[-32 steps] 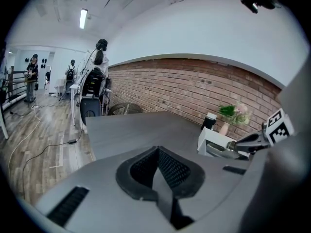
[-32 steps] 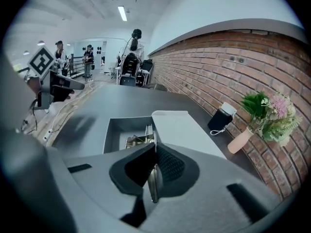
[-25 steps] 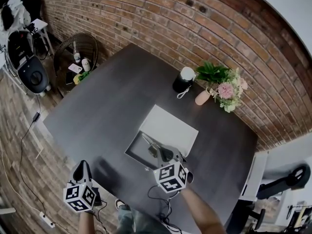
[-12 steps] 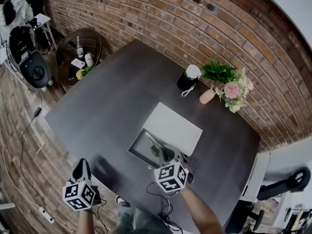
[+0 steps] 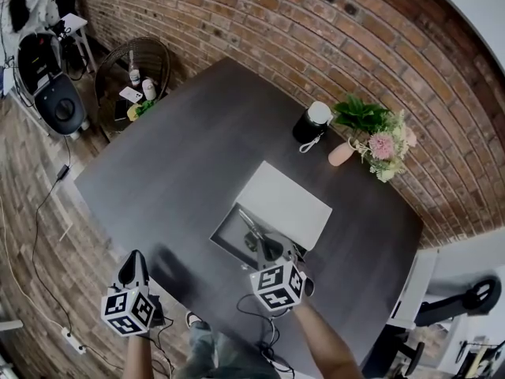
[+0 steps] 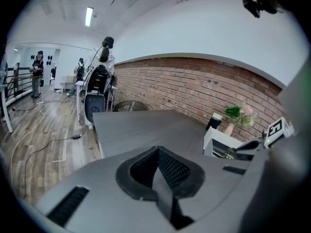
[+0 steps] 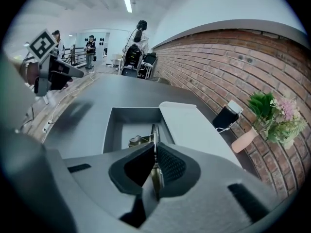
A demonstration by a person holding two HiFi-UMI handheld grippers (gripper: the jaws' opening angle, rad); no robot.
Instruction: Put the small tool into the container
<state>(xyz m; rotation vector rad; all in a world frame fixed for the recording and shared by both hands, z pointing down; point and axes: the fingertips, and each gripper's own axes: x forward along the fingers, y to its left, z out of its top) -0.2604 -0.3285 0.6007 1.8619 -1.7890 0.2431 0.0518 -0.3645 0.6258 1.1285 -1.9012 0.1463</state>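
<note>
Nearest, at 7 o'clock, the left gripper (image 5: 132, 264) hangs by the dark grey counter (image 5: 181, 148) edge, its fingers pressed together on nothing. At 6 o'clock the right gripper (image 5: 268, 248) pinches the slim metal tool (image 7: 153, 134), which points over the open grey rectangular container (image 7: 109, 130). At 1 o'clock stands a pink vase of flowers (image 5: 342, 153).

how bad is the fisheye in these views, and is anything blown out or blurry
Head view: strong barrel distortion, brick wall bows, table edges curve; light even. Left gripper view: black round vignette, ceiling light blown out. Right gripper view: same vignette, ceiling strip bright, flowers at the edge soft.
</note>
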